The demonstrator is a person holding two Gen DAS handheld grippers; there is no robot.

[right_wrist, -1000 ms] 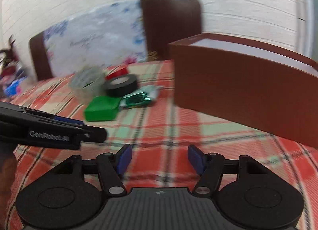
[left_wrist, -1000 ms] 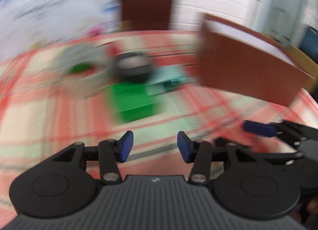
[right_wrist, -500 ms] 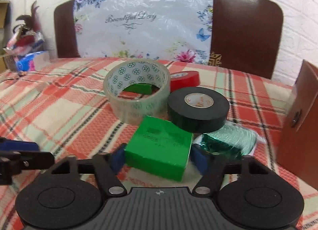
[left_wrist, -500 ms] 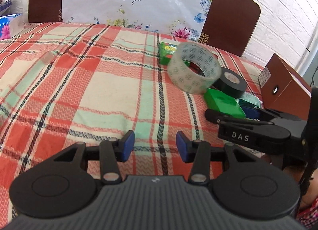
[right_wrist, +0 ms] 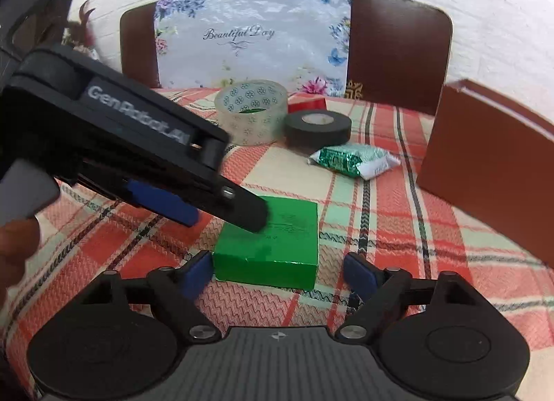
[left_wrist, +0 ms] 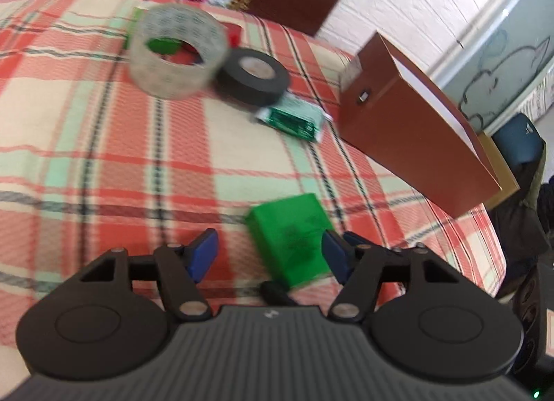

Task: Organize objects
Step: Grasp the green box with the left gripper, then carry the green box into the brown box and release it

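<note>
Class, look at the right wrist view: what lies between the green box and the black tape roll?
Only bare plaid tablecloth. In the right wrist view nothing sits between the green box and the black tape roll; the foil packet lies off to the right.

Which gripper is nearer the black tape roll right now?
Left, by a small margin. The left gripper reaches over the green box; the right gripper sits behind that box, farther from the black tape roll.

"GenRobot.AI" stands on the left claw (right_wrist: 221, 205); "Beautiful Day" on the floral plastic sheet (right_wrist: 249, 37).
</note>
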